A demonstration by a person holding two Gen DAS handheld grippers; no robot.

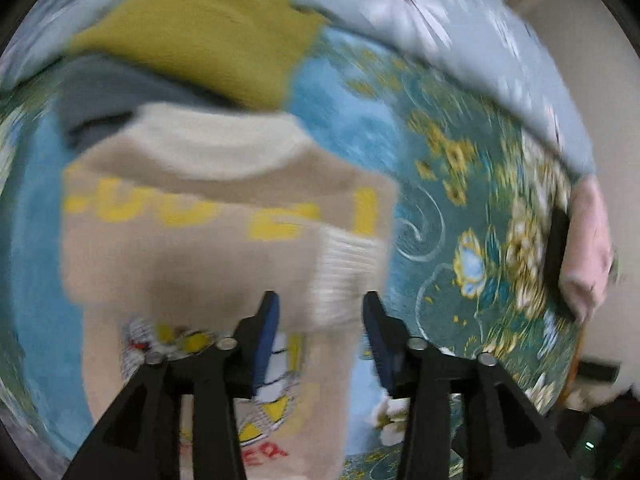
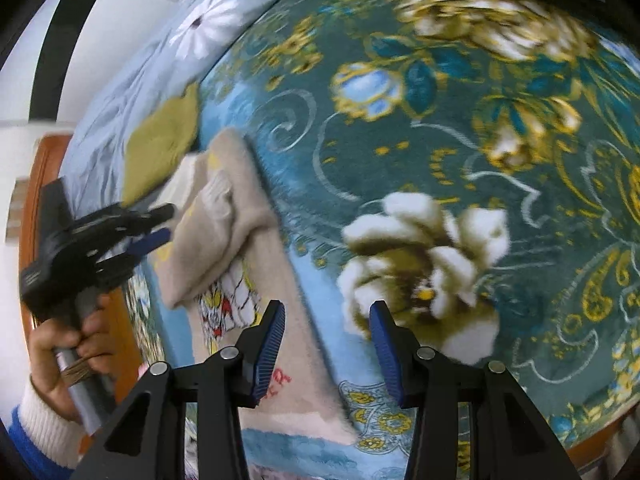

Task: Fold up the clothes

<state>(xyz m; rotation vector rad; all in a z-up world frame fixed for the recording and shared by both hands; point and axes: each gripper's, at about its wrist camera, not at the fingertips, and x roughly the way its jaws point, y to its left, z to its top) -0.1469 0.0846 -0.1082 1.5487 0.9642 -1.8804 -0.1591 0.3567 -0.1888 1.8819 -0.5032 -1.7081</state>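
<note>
A beige sweater [image 1: 224,240] with yellow letters and a cartoon print lies on the flowered blanket; one sleeve with a white ribbed cuff [image 1: 346,276] is folded across its body. My left gripper [image 1: 320,312] hovers open and empty just above the sweater's lower half. In the right wrist view the sweater [image 2: 228,232] lies at the left, and the left gripper [image 2: 160,224] is beside the folded sleeve. My right gripper [image 2: 328,320] is open and empty over the sweater's hem edge.
An olive-yellow garment [image 1: 208,36] and a dark grey one [image 1: 108,96] lie beyond the sweater's collar. A pink folded cloth [image 1: 584,248] lies at the blanket's right edge. The teal flowered blanket [image 2: 460,140] covers the bed; a wooden bed frame [image 2: 40,160] runs along the left.
</note>
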